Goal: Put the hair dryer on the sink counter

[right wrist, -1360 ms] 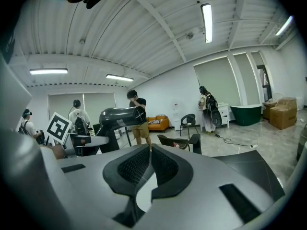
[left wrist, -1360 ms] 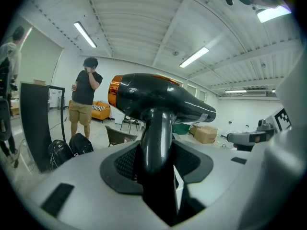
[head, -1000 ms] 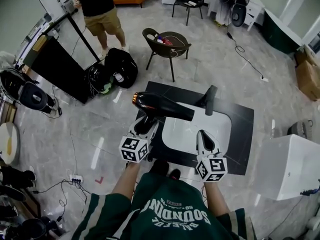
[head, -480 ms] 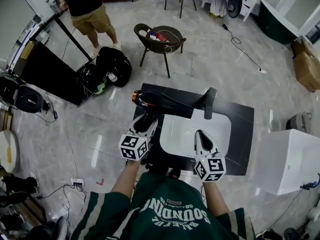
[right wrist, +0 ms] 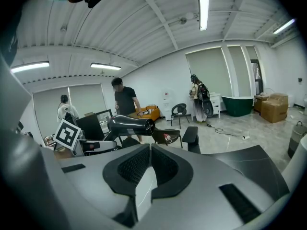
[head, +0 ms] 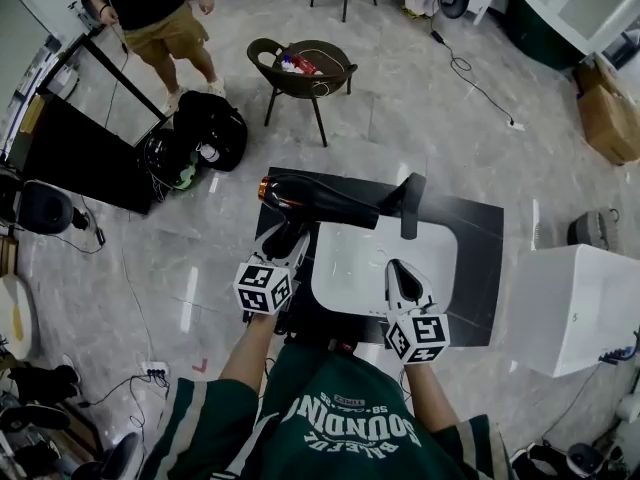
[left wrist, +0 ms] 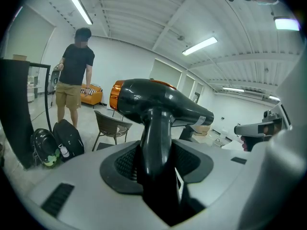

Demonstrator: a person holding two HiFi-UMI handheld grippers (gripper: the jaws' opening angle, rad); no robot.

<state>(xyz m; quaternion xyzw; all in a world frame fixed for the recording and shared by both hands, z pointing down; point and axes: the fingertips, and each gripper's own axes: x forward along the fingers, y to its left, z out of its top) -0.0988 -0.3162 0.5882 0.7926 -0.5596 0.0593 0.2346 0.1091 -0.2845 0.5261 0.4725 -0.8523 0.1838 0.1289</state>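
A black hair dryer [head: 318, 200] with an orange rear ring hangs level over the left part of the black sink counter [head: 478, 258]. Its nozzle points right, toward the black faucet [head: 410, 203]. My left gripper [head: 284, 244] is shut on the dryer's handle [left wrist: 154, 143], which stands upright between the pads; the dryer body [left wrist: 158, 102] fills the left gripper view above them. My right gripper [head: 401, 280] hovers over the white basin [head: 370, 263], shut with nothing in it. From the right gripper view [right wrist: 150, 169] the dryer [right wrist: 129, 124] shows at the left.
A brown chair [head: 300, 68] holding small items stands beyond the counter. A person [head: 150, 8] stands at the far left beside a black panel [head: 85, 148] and black bags [head: 200, 133]. A white cabinet [head: 570, 303] is at the right, a cardboard box [head: 610, 108] further back.
My left gripper has carried the dryer forward and a little lower, bringing its nozzle nearer the faucet. The right gripper has edged forward over the basin. The person has stepped to the left.
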